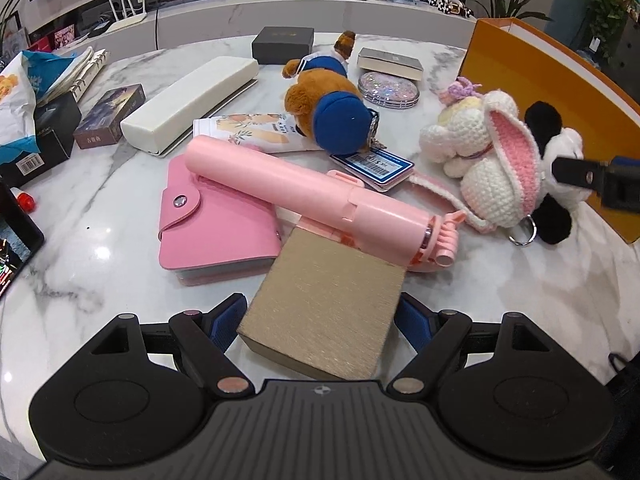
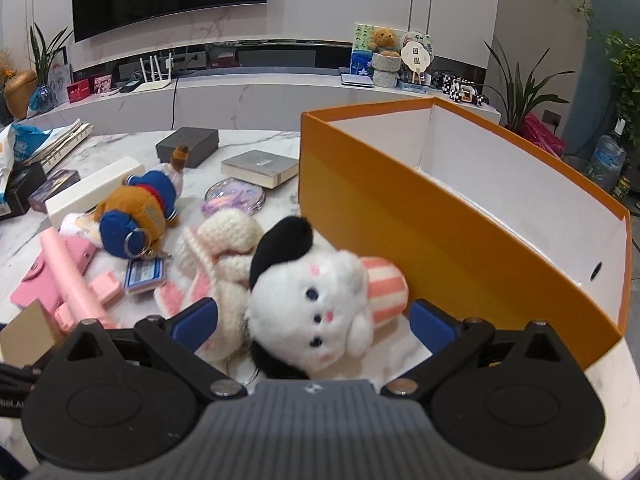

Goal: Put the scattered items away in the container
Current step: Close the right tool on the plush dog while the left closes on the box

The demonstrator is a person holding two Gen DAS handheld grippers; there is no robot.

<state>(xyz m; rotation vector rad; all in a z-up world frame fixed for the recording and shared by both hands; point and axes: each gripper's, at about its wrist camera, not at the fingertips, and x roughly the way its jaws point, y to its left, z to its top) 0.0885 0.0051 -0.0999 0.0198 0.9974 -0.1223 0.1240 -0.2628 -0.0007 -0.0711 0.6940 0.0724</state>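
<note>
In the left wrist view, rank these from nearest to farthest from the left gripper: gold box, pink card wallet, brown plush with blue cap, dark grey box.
1. gold box, between the open fingers of the left gripper.
2. pink card wallet, just beyond, to the left.
3. brown plush with blue cap, mid-table, centre.
4. dark grey box, at the far edge.

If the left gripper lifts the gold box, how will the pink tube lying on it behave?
The pink tube is round and smooth, so it probably rolls. One end rests across the gold box, so lifting likely tips it off.
</note>
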